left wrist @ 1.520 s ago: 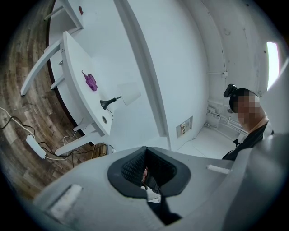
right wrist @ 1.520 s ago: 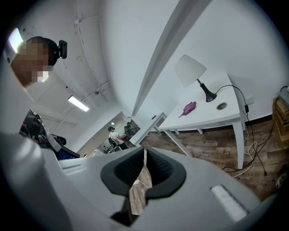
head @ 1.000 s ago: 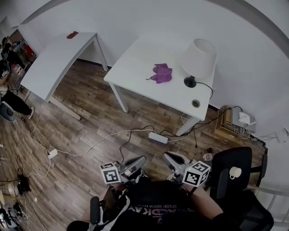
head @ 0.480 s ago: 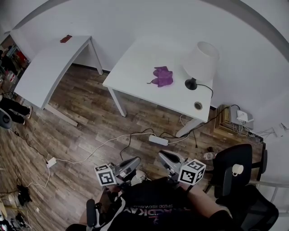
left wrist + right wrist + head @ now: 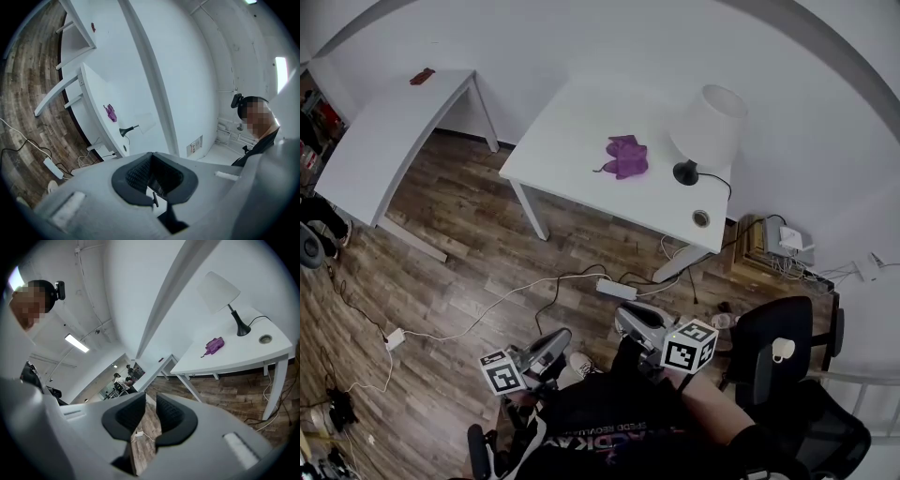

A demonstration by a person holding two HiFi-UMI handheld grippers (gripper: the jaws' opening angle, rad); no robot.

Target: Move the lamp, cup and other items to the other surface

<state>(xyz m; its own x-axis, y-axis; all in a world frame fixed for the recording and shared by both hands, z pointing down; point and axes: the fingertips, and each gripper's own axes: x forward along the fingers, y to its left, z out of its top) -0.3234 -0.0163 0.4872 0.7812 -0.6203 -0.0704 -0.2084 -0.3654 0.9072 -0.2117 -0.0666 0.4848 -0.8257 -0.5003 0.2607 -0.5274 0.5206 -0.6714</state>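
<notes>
2 white rectangular counters stand on the brown wood-plank floor [image 5: 459, 244] against the white wall. The left counter [image 5: 375, 141] carries a small dark red flat item [image 5: 421, 76] at its far corner. Low in the head view, the left gripper [image 5: 559, 337] points level over the floor, well apart from both counters. In its own view the jaws are pressed together at the tips, with nothing between them. The second counter [image 5: 572, 131] bears a crumpled purple cloth [image 5: 625, 157] near its middle. A white power strip [image 5: 616, 289] lies on the floor in front of this counter. The right gripper [image 5: 626, 315], near the left one, tilts slightly down. Its jaws have just been opening and stand a little spread, and only floor shows through the gap. Right of the cloth stands the lamp with a white cone shade and a black base [image 5: 710, 117]. Its black cord runs toward a round cable hole [image 5: 701, 217] at the counter's near right corner. A black office chair [image 5: 778, 337] stands at the far right.
</notes>
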